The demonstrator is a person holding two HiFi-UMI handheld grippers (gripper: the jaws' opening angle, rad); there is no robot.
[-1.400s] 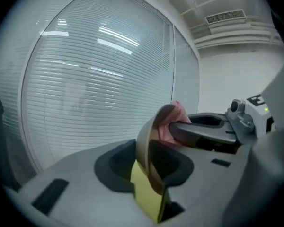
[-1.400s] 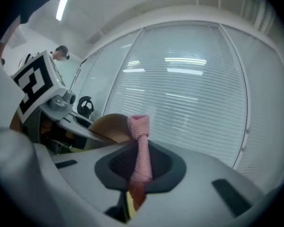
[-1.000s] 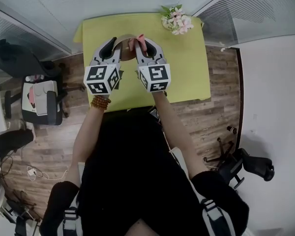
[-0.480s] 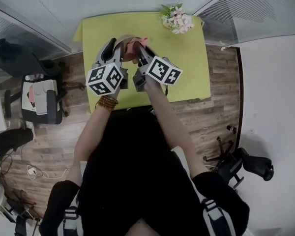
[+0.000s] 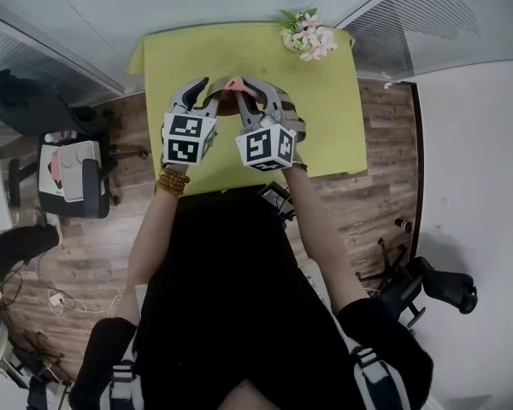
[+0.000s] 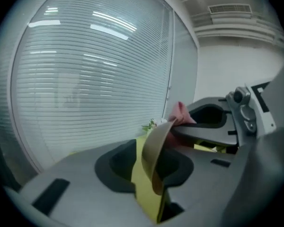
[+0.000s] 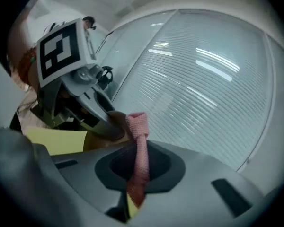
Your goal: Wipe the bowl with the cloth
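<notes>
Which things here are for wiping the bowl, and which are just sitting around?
For the job:
- bowl
- pink cloth

Just lying about:
- flowers on the table corner
- chair on the floor

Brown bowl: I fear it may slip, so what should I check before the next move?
1. Right gripper shut on the pink woven cloth: ok.
2. Cloth up at the rim of the thin brown bowl: ok.
3. Left gripper clamping the bowl: not ok; its jaws have just been opening, and the rim stands loose between them.
4. Bowl resting on the yellow-green table: cannot tell.
5. Pink-and-white flower bunch clear of both grippers: ok.
</notes>
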